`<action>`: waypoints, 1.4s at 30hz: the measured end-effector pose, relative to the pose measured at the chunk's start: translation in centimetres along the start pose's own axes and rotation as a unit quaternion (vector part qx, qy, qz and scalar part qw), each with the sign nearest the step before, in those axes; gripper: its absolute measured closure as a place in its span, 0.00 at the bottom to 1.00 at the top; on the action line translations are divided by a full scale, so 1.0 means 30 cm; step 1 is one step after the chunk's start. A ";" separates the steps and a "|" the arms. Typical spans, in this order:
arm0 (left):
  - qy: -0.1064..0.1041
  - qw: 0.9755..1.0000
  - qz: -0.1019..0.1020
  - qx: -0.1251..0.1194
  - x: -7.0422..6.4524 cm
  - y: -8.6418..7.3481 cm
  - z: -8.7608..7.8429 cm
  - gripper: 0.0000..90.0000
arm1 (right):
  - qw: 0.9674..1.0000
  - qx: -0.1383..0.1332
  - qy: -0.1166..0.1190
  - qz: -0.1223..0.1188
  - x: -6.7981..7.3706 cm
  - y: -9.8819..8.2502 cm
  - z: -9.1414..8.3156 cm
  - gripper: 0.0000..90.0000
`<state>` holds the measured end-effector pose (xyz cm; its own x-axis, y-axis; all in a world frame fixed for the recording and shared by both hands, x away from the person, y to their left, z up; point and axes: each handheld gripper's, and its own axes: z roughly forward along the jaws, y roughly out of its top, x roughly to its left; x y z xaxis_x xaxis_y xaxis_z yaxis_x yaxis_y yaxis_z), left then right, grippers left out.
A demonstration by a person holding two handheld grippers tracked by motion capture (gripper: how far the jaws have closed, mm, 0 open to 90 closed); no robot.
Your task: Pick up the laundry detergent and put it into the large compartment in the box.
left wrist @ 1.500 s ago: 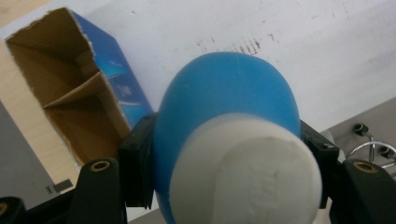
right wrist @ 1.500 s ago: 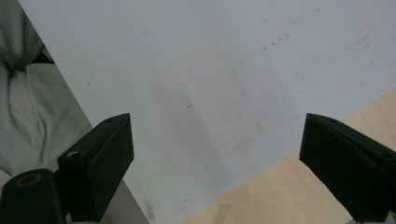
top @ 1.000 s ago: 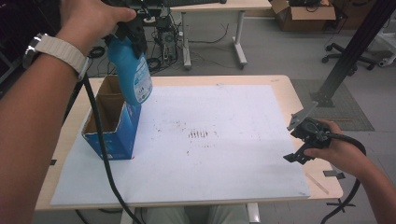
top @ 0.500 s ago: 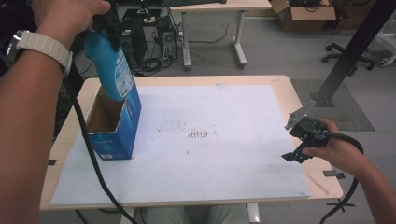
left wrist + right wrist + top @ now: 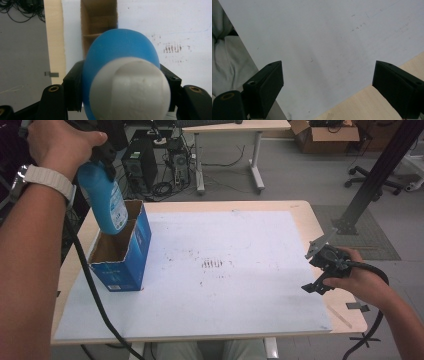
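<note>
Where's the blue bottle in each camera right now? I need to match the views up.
High view: bottle at upper left, clamped in the left gripper, hanging over the open box.
Left gripper view: bottle seen end-on at centre, white cap nearest the camera, between the jaws.
Right gripper view: white sheet and table edge lie between the open jaws.
Shared landmark: the box, whose brown inside shows above the bottle in the left gripper view.

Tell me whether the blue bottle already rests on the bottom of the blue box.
No: the blue bottle hangs in the left gripper, its base just above the open blue box.
</note>
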<state>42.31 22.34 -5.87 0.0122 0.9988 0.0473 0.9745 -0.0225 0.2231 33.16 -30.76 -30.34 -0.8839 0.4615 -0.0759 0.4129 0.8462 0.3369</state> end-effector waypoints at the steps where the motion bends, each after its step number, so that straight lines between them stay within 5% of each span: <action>1: 0.000 1.000 -0.001 -0.002 0.004 -0.002 0.008 0.41 | 1.000 0.000 0.000 0.000 0.000 0.000 0.000 0.11; 22: -0.010 1.000 -0.012 0.006 0.070 -0.023 0.183 0.41 | 1.000 0.007 0.001 0.002 -0.001 -0.003 0.008 0.11; 42: -0.007 1.000 -0.002 0.024 0.073 -0.047 0.363 0.41 | 1.000 0.008 0.001 0.001 -0.004 0.003 0.012 0.11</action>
<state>43.40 25.04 -16.69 0.0116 0.9994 0.0333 0.9841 -0.0173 0.1767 33.39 -30.65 -30.63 -0.8834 0.4629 -0.0723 0.4187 0.8492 0.3218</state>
